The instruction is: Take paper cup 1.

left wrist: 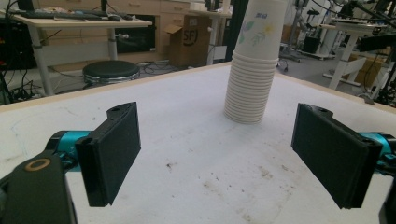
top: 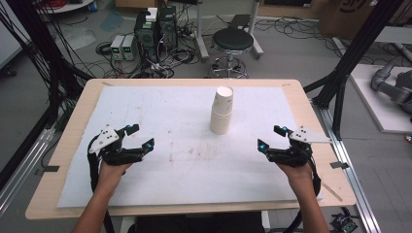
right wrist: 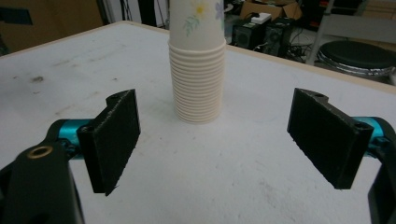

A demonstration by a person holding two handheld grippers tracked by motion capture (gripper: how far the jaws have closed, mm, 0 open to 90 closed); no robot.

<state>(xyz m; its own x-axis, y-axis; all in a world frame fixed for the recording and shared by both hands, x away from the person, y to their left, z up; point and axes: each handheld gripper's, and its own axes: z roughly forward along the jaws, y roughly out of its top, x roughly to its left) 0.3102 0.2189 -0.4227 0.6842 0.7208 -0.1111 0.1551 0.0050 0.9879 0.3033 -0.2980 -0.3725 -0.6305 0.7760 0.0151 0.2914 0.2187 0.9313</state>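
While the high view shows the cup stack [top: 222, 110] plain white mid-frame, both gripper views reveal its flower print; left gripper [top: 141, 136] and right gripper [top: 270, 137] stand spread, empty.

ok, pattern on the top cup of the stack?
White top cup with a pale floral print, green leaves and yellow flowers; clearest in the left gripper view.

Black stool [top: 233, 41] beyond table [top: 68, 141]; computers [top: 155, 29] on floor.

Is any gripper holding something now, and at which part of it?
Nothing is held. The left gripper and the right gripper both stand open, apart from the stack of paper cups on the table.
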